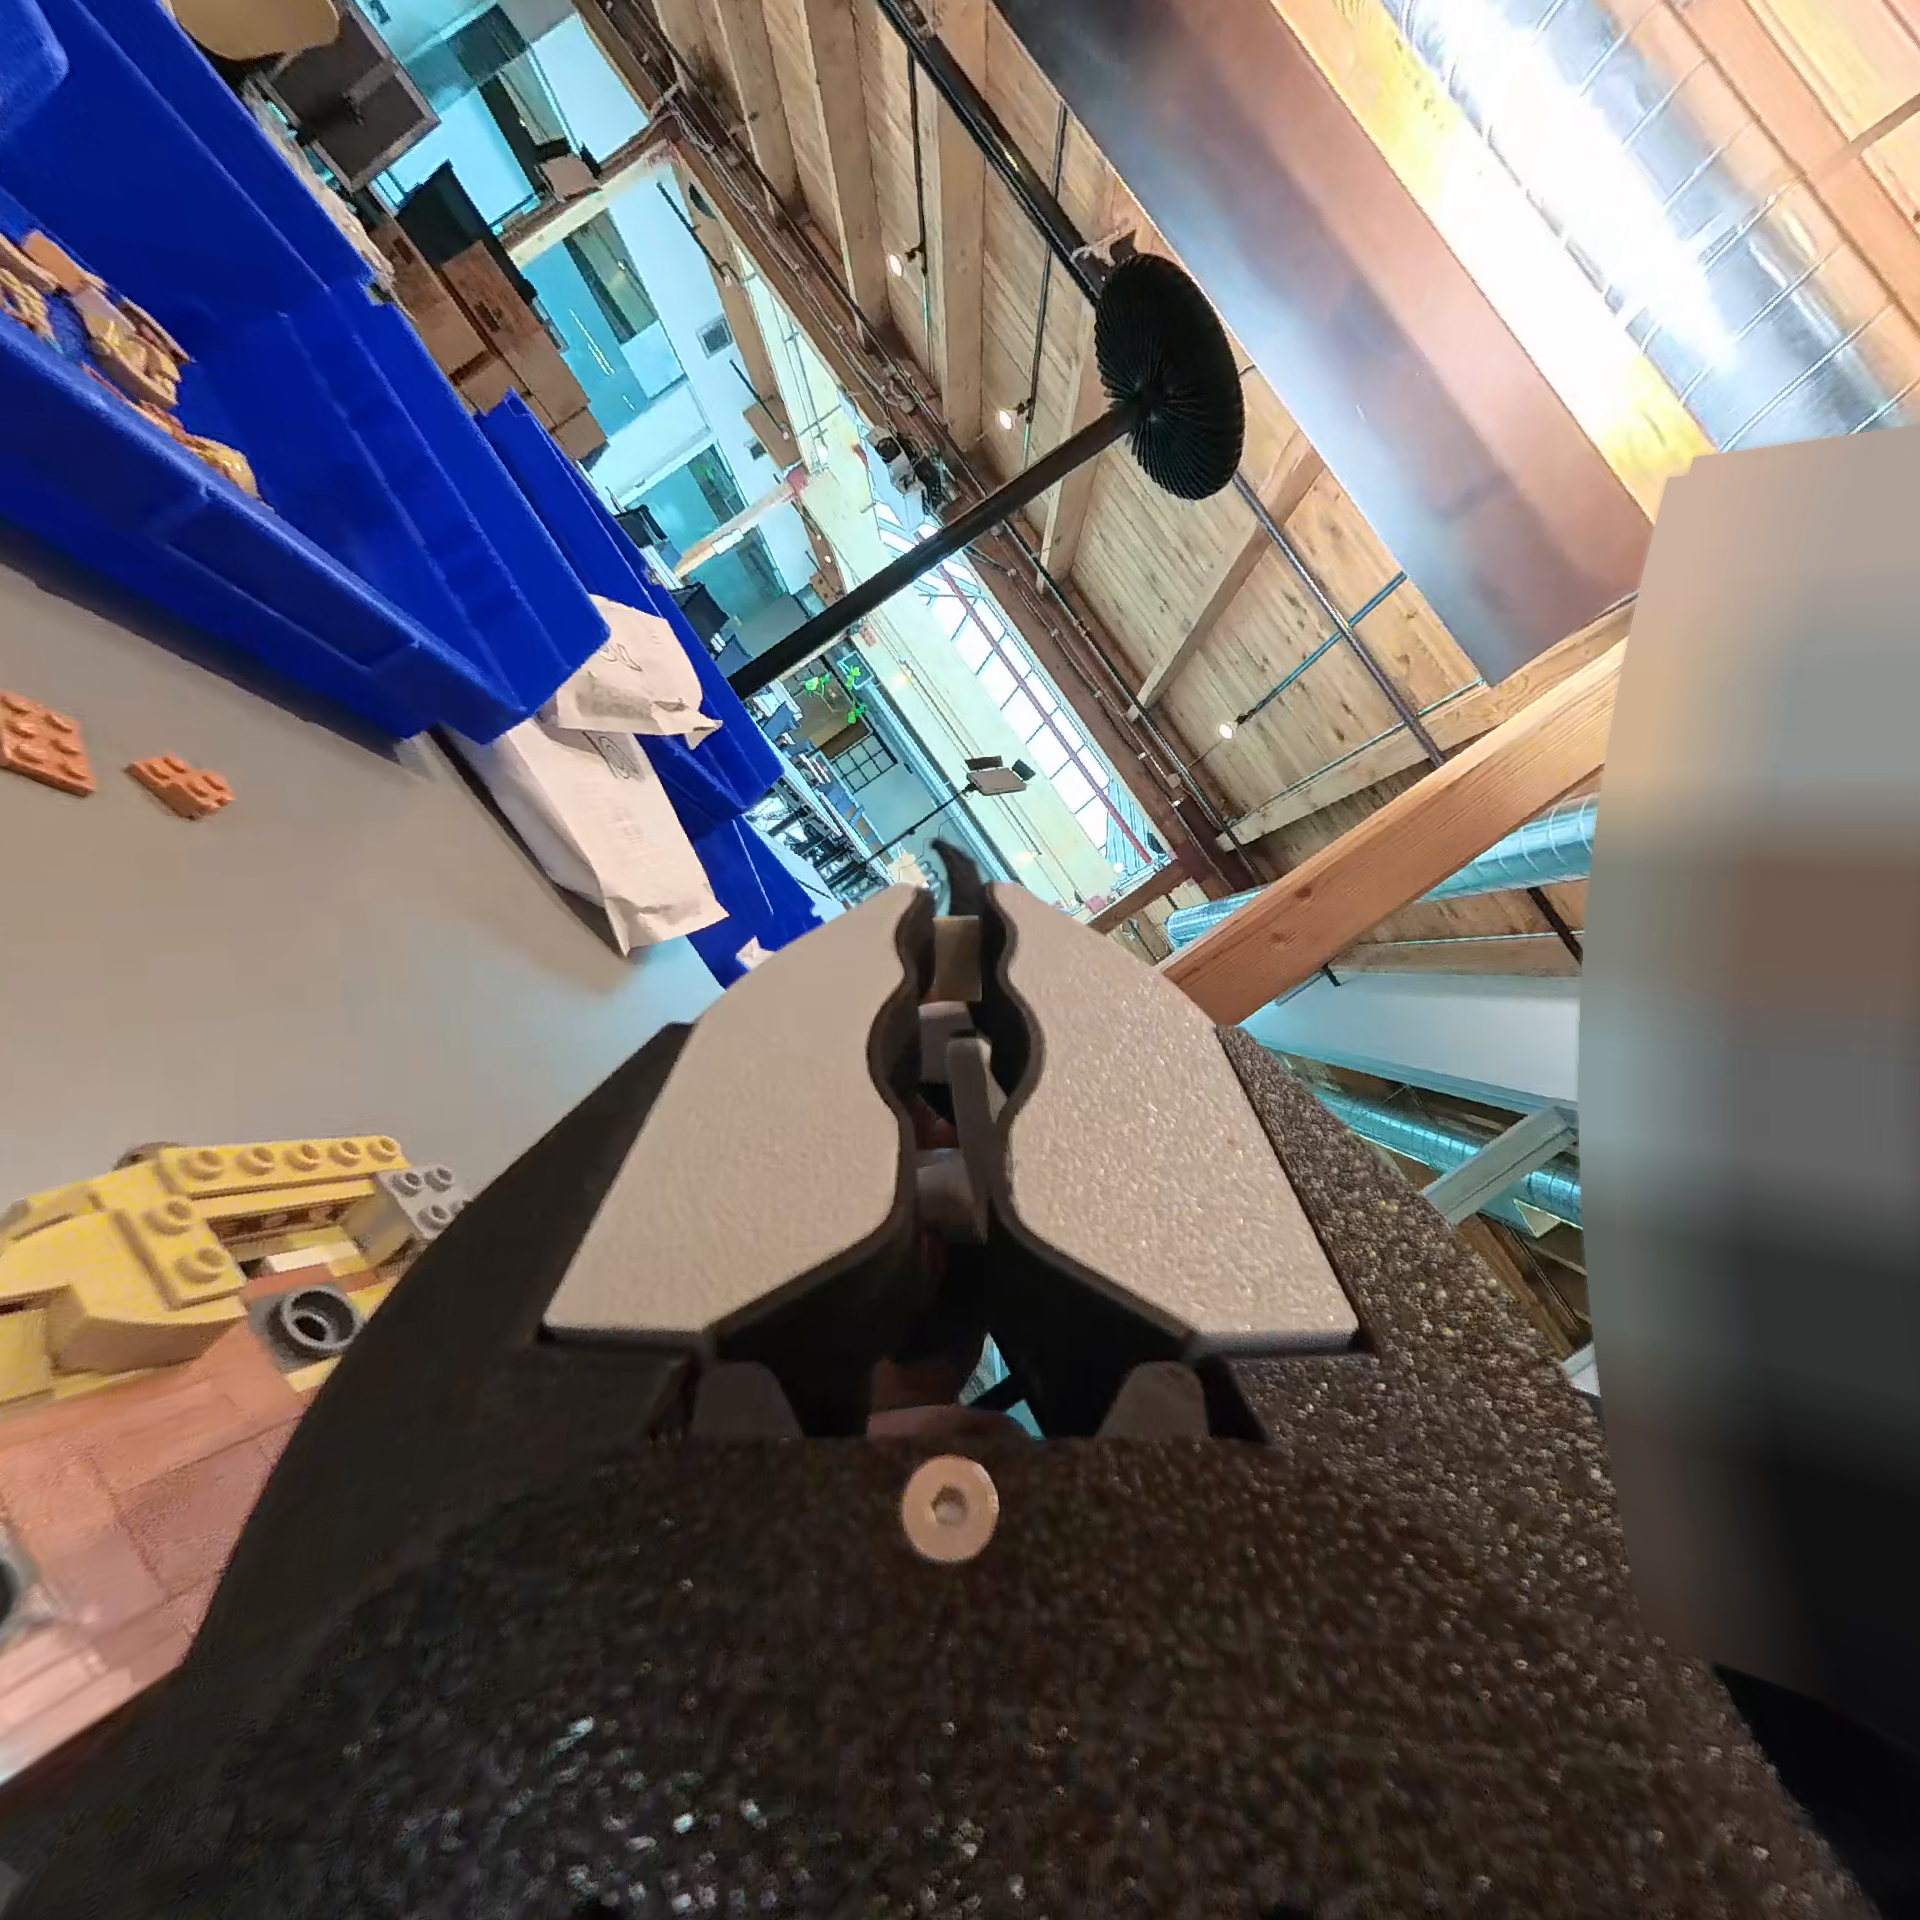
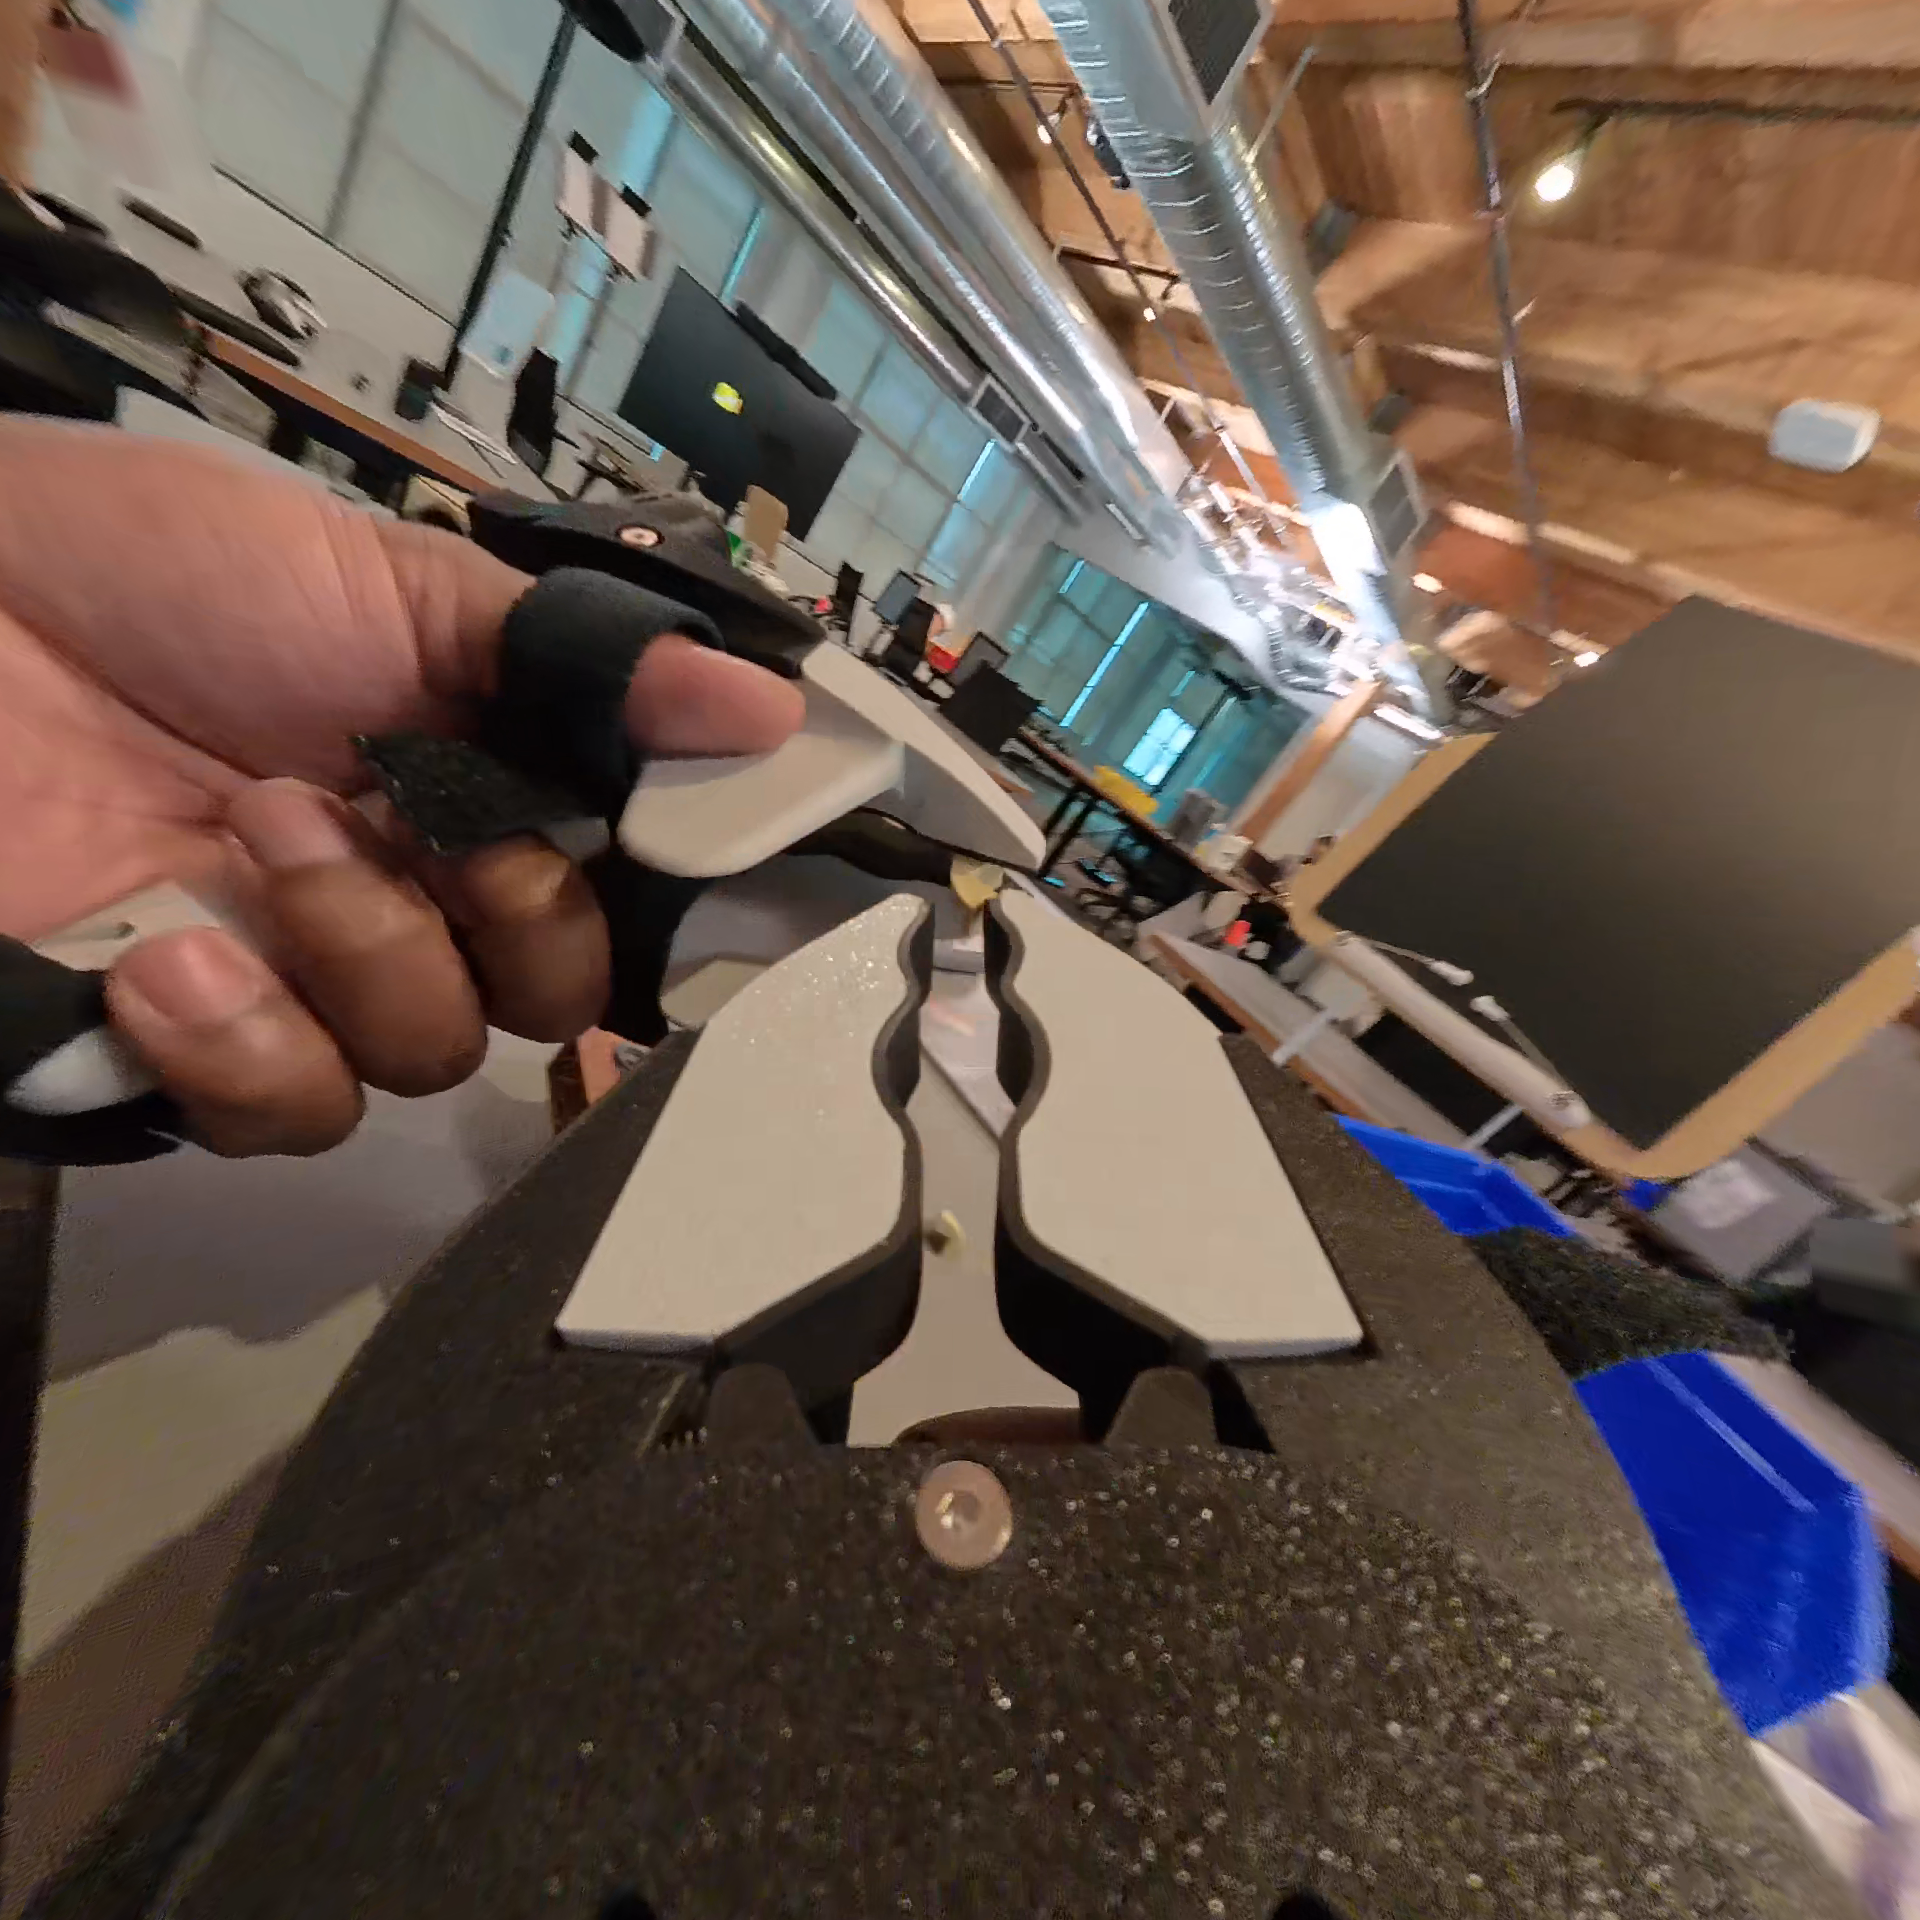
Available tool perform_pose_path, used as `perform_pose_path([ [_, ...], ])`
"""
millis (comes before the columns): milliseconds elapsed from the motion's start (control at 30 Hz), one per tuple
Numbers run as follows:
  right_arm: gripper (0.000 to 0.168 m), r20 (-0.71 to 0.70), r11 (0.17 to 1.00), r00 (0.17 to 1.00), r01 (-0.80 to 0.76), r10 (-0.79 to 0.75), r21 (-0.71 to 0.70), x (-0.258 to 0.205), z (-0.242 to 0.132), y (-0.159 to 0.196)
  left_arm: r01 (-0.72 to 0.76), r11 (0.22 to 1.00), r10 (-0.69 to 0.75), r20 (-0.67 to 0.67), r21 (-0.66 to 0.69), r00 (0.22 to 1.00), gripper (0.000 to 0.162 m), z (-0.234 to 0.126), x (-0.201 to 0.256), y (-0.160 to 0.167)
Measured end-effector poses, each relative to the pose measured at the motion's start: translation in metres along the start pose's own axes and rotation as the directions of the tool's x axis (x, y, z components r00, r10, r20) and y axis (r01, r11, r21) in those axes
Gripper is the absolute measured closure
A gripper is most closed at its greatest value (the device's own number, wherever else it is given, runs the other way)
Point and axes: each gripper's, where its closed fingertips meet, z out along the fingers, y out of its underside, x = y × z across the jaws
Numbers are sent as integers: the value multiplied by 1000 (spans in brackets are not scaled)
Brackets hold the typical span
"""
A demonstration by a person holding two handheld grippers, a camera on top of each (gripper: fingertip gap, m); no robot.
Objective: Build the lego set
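Here the left tool (image 1: 954, 914) has its two grey fingers nearly together, pinching a small tan lego piece (image 1: 954, 954) between the tips, raised off the grey worktop (image 1: 312, 935) and tilted toward the ceiling. The right tool (image 2: 958, 912) stands narrowly open with its tips right at the left tool's tips in the right wrist view, where the same tan piece (image 2: 977, 885) shows just beyond them; whether the right tool touches it I cannot tell. A person's hand (image 2: 260, 748) with black finger straps holds the left tool there. Outward in the left wrist view, a partly built yellow and grey lego model (image 1: 197, 1236) sits on a reddish-brown base at lower left, two flat orange-brown lego plates (image 1: 104, 753) lie apart on the worktop, and blue plastic bins (image 1: 270, 457) with brown pieces stand behind them, white paper bags (image 1: 623, 800) beside the bins.
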Motion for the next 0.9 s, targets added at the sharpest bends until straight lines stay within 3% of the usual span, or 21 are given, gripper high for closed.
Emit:
perform_pose_path([
  [133,158,-77,993,991,111,-113,-26,3,-2,-1,8,1000,-8,3,-4,1000,154,2,0,3],
  [300,159,-60,994,993,95,-98,-55,3,0,6,19,999,-19,11,-28,1000,154,4,-1,11],
  [500,161,80,993,990,-119,119,-2,0,-4,3,-52,996,48,-48,-75,998,153,4,4,14],
  [633,161,225,947,925,-321,305,34,0,-10,-4,-220,974,210,-173,-44,962,148,-4,19,2],
  [733,161,377,831,785,-553,492,67,6,-19,-15,-476,878,452,-241,-47,859,145,-12,34,-5],
  [833,162,570,594,492,-805,658,8,13,-29,-26,-741,658,689,-293,-130,663,144,-13,41,3],
  [900,162,648,412,278,-909,709,-60,20,-33,-28,-842,507,768,-345,-186,539,142,-11,43,11],
])
